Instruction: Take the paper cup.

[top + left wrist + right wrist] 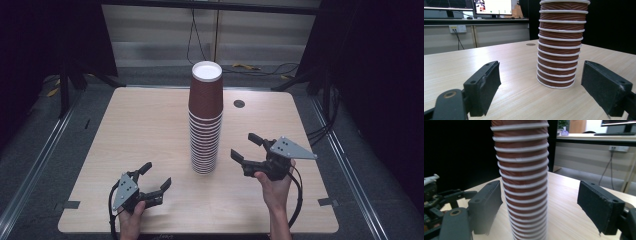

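Where the pale wooden table [150, 130] stands on grey flooring between dark curtains, a brown paper cup stack [205, 120] rises at its centre. Left gripper [156, 176] and right gripper [245, 146] flank it, jaws apart, empty.

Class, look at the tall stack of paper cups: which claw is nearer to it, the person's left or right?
Right. The right claw sits just beside the cup stack, jaws open toward it; the left claw rests farther off, nearer the table's front edge.

One stack of brown paper cups [205, 120] on one table [145, 135]; cups too many to count exactly. Two grippers: left gripper [156, 176], right gripper [244, 146].
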The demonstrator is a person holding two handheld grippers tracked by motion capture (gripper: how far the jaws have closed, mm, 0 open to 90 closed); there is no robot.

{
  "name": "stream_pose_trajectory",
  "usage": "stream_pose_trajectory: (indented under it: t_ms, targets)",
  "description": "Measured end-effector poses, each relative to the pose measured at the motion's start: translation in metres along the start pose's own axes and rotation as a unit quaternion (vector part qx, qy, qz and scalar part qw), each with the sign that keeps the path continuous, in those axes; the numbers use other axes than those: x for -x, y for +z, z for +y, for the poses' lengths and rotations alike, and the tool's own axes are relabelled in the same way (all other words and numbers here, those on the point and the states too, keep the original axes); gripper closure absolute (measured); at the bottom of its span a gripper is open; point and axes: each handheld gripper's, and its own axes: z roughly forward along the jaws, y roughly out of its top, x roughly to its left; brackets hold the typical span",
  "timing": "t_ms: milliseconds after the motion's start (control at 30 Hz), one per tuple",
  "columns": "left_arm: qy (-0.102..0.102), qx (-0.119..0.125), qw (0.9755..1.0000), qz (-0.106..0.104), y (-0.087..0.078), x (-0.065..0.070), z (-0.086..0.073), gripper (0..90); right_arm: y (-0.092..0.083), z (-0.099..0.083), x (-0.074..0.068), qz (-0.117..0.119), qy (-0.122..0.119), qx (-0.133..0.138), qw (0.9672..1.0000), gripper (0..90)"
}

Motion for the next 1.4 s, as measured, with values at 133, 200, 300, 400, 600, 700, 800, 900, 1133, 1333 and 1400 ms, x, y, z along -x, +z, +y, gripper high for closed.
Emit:
stream_pose_trajectory:
  t_ms: [133,200,300,400,600,700,800,900,1133,1333,1400]
  targets:
    - [-0.004,0.001,1.0000,-0.003,0.000,0.000,0.000,15.4,0.005,0.015,-0.002,0.001,-0.016,-0.002,0.9999,19.4]
    - [-0.003,0.001,1.0000,-0.004,0.000,0.000,0.000,15.4,0.006,0.021,-0.003,0.009,-0.026,0.001,0.9996,18.9]
    - [0.000,0.001,1.0000,-0.002,0.000,0.000,0.000,15.4,0.008,0.028,-0.004,0.014,-0.038,0.002,0.9992,16.5]
    - [-0.001,0.002,1.0000,-0.003,0.000,0.000,0.000,15.4,0.011,0.039,-0.003,0.023,-0.032,-0.006,0.9992,13.2]
    - [-0.001,0.002,1.0000,-0.002,0.000,0.000,0.000,15.4,0.012,0.059,-0.004,0.035,-0.037,-0.001,0.9987,14.1]
    - [0.000,0.002,1.0000,-0.003,0.000,0.000,0.000,15.5,0.016,0.068,-0.004,0.051,-0.037,-0.010,0.9980,15.8]
    - [0.000,0.002,1.0000,-0.002,0.000,0.000,0.000,15.5,0.019,0.076,-0.002,0.062,-0.039,-0.016,0.9972,15.7]
    - [0.001,0.003,1.0000,-0.003,0.000,0.000,0.000,15.4,0.018,0.084,0.000,0.070,-0.039,-0.009,0.9968,15.5]
    - [0.001,0.003,1.0000,-0.003,0.000,0.000,0.000,15.4,0.023,0.102,-0.002,0.075,-0.050,-0.014,0.9958,14.6]
    - [0.001,0.003,1.0000,-0.003,0.000,0.000,0.000,15.4,0.033,0.115,-0.004,0.081,-0.057,-0.026,0.9947,13.5]
    - [-0.003,0.004,1.0000,-0.003,0.000,0.001,0.000,15.4,0.038,0.124,-0.004,0.084,-0.058,-0.029,0.9944,13.2]
